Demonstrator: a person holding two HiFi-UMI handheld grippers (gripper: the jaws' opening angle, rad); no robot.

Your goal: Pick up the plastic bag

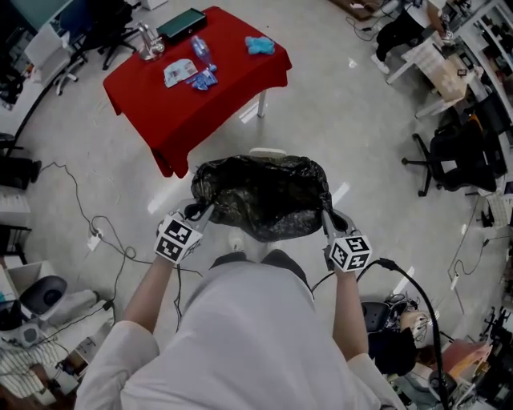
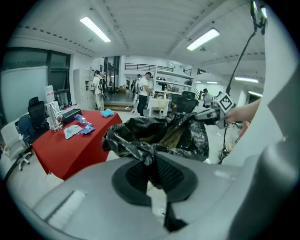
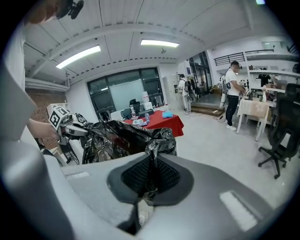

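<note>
A black plastic bag (image 1: pixel 260 196) hangs open in the air in front of me, stretched between both grippers. My left gripper (image 1: pixel 197 212) is shut on the bag's left rim, where the film (image 2: pixel 149 157) bunches between its pads. My right gripper (image 1: pixel 328 211) is shut on the right rim, with crumpled film (image 3: pixel 151 161) pinched between its pads. The bag's mouth faces up and its dark inside (image 2: pixel 154 131) shows. From the left gripper view I see the right gripper (image 2: pixel 206 115) across the bag. The left gripper (image 3: pixel 77 131) shows in the right gripper view.
A table with a red cloth (image 1: pixel 200 88) stands ahead, carrying a bottle (image 1: pixel 201 50), a blue cloth (image 1: pixel 260 45) and a dark box (image 1: pixel 181 25). Something white (image 1: pixel 268 153) peeks out beyond the bag. Cables (image 1: pixel 104 236) trail on the floor at left. Office chairs (image 1: pixel 457 156) stand at right.
</note>
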